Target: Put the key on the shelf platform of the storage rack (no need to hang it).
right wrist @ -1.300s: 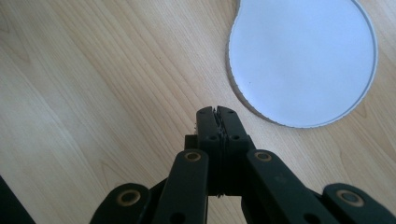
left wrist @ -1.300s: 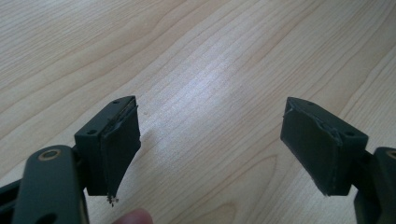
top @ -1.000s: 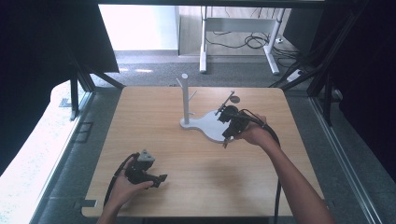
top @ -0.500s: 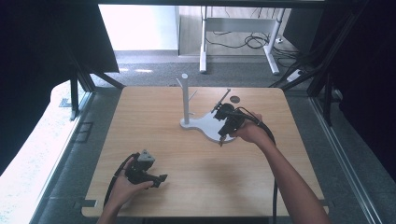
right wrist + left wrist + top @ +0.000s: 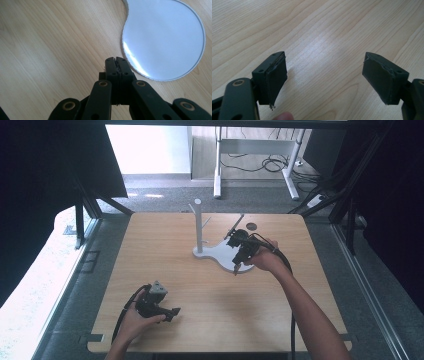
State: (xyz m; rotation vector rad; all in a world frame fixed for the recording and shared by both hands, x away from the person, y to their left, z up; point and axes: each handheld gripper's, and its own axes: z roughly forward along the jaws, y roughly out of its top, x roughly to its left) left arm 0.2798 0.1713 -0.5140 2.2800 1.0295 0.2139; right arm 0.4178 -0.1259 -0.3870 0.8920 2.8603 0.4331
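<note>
High view: right gripper (image 5: 235,270) fingers pressed together, tilted down at white stand base (image 5: 222,256) | left gripper (image 5: 175,311) fingers spread, low over table (image 5: 165,245)

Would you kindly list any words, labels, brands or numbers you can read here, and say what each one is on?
None can be read: the white stand, the wooden table, the left gripper and the right gripper carry no writing or sign.
</note>
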